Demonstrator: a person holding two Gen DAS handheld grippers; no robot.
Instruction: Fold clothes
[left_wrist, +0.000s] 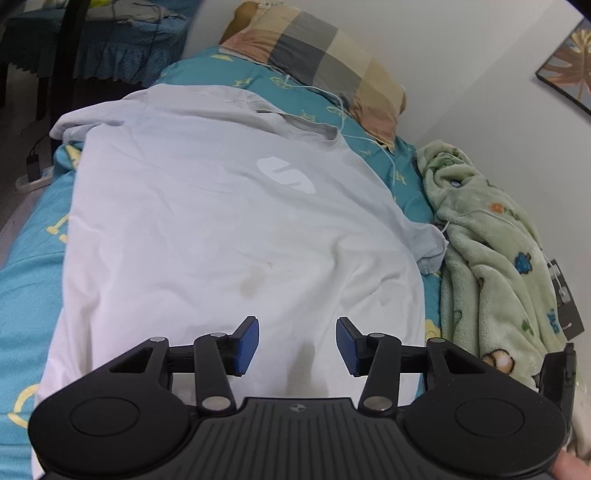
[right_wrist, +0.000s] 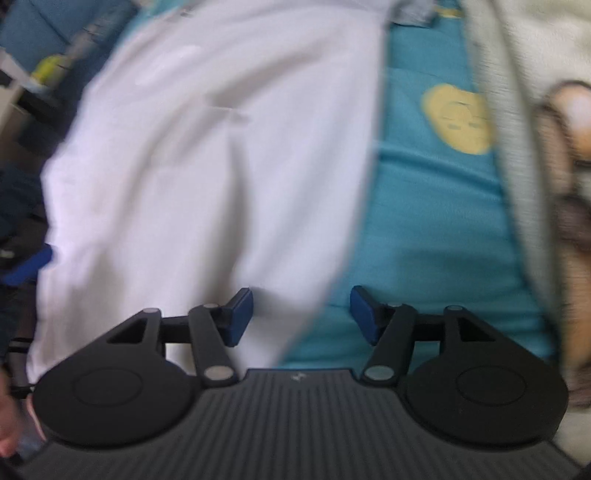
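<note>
A teal bedsheet (left_wrist: 26, 280) with yellow prints covers the bed. At the far end lies a checked pillow (left_wrist: 325, 55), a thin white cable (left_wrist: 369, 140) trailing beside it. A green fleece blanket (left_wrist: 491, 266) is bunched along the right wall, under a framed picture (left_wrist: 570, 66).

Left gripper (left_wrist: 297, 345): my jaws stand wide apart, nothing between the blue pads (left_wrist: 244, 345); pointing toward 12 o'clock, angled down.
Right gripper (right_wrist: 301, 317): my jaws also spread wide, pads (right_wrist: 239, 318) empty; pointing toward 12 o'clock; view smeared.
Hands: a sliver of skin at 5 o'clock in the left view, another at 8 o'clock in the right view; I can't make out the grip.
</note>
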